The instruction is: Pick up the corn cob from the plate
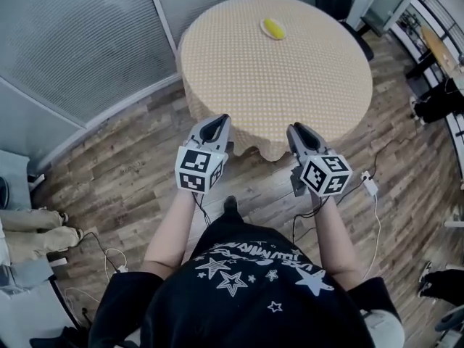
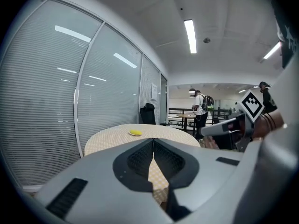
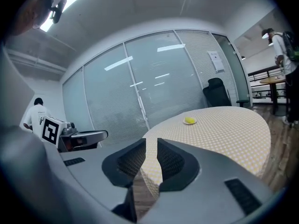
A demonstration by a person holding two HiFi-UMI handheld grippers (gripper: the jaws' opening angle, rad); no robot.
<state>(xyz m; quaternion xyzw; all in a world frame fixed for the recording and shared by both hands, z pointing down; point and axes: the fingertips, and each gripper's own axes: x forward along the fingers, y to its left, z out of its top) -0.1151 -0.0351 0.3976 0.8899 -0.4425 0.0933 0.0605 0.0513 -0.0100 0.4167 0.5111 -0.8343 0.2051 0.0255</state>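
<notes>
In the head view, the yellow corn cob [image 1: 273, 27] lay on a small plate [image 1: 264, 29] near the far edge of the round table [image 1: 275, 93], which was draped in a dotted cloth. The left gripper view alone showed the left gripper [image 2: 153, 141] with its ribbed pads [image 2: 140, 160] together and empty. The right gripper view showed the right gripper [image 3: 151, 143] closed to a slit and empty.

The round table [image 1: 290, 71] wears a pale yellow cloth in a fine white check. Towards its twelve o'clock edge, a bright yellow corn cob [image 1: 273, 27] lies on a white plate [image 1: 263, 26]. The left gripper [image 1: 217, 124] and right gripper [image 1: 298, 130] are mid-grey with black ribbed pads. The left cube [image 1: 199, 169] and right cube [image 1: 325, 174] are white with black square markers. At six o'clock, the person's T-shirt [image 1: 246, 274] is black with white stars and lettering. The floor [image 1: 123, 187] is planked in mixed browns and greys. At ten o'clock, the blinds [image 1: 72, 42] are grey-white with thin horizontal slats.
</notes>
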